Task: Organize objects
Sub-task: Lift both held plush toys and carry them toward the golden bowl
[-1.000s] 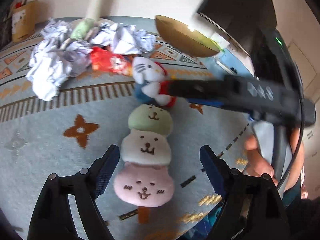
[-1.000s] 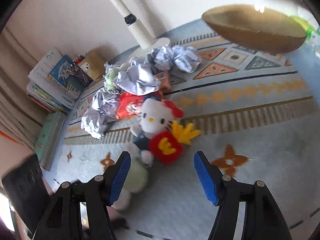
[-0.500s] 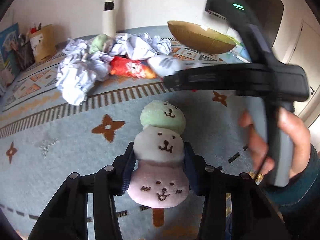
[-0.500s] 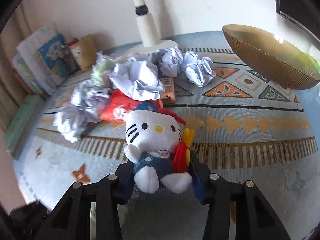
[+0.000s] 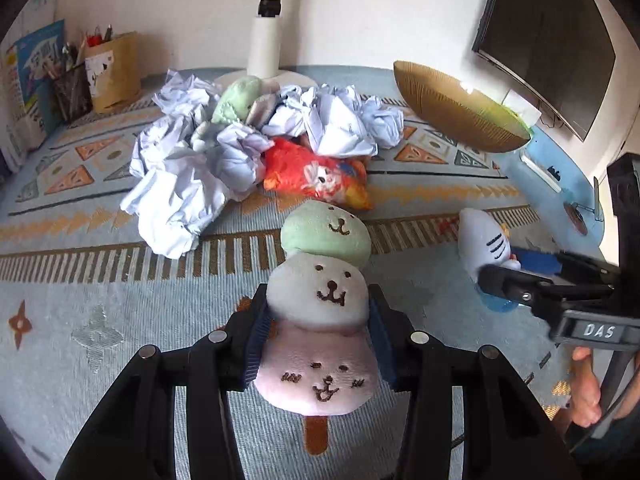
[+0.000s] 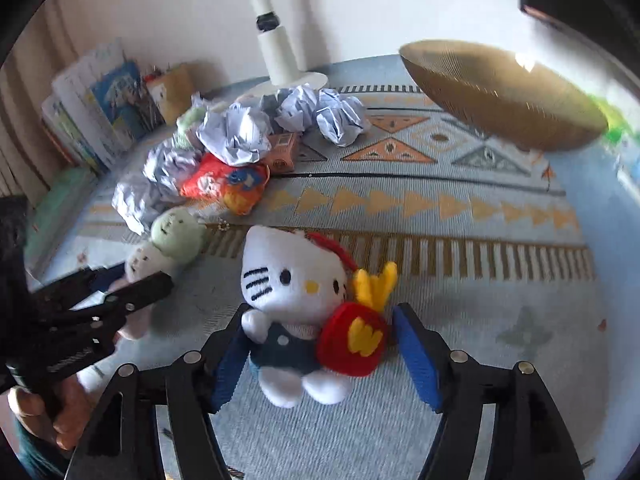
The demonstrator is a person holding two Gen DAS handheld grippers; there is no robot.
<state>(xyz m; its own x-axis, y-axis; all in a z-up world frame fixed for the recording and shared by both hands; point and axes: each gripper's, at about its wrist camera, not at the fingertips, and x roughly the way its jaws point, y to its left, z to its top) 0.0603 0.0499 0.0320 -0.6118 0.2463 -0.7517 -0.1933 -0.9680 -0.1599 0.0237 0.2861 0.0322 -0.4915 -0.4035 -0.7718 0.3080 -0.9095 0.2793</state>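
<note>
My left gripper (image 5: 318, 340) is shut on a plush dumpling stick (image 5: 320, 300) with green, white and pink faces, held above the rug. My right gripper (image 6: 320, 354) is shut on a white cat plush (image 6: 296, 304) in a blue outfit that carries a red fries pouch (image 6: 354, 342). The cat plush also shows at the right of the left wrist view (image 5: 484, 240). The dumpling stick shows at the left of the right wrist view (image 6: 168, 240). A gold woven bowl (image 5: 452, 110) stands at the back right of the rug.
A heap of crumpled white paper (image 5: 192, 160) with a red snack bag (image 5: 316, 176) and a small green plush (image 5: 238, 98) lies behind. A white lamp post (image 5: 266, 28), a pen holder (image 5: 70, 88), books and a dark screen (image 5: 548, 36) line the edges.
Both grippers closed on their plush toys and lifted them. The right gripper with the cat plush has moved off to the right of the left gripper.
</note>
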